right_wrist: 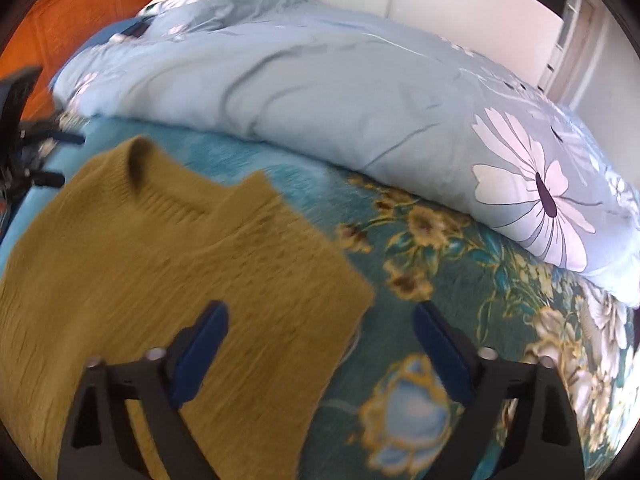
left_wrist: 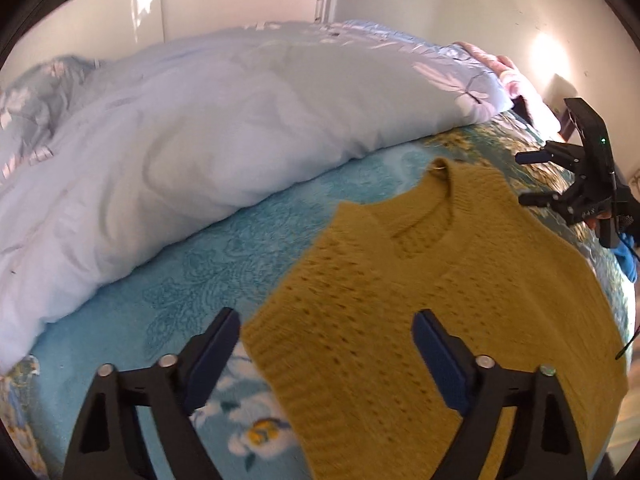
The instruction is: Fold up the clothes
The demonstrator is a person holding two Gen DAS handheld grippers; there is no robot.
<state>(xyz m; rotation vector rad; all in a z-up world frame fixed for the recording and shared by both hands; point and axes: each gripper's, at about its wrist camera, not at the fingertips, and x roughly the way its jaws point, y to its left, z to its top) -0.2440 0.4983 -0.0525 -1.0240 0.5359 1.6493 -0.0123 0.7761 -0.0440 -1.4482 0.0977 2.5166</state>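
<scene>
Your mustard knit sweater (left_wrist: 420, 280) lies flat on the bed's teal floral sheet (left_wrist: 192, 280), neckline toward the pale blue duvet (left_wrist: 200, 128). Your left gripper (left_wrist: 326, 354) hangs over its left edge, jaws wide and holding nothing; your right gripper (right_wrist: 322, 346) straddles the right edge, equally wide and empty. Bring each down squarely onto its own edge, pinch only the knit, not the sheet, and keep both grips level so the fold lands straight.
</scene>
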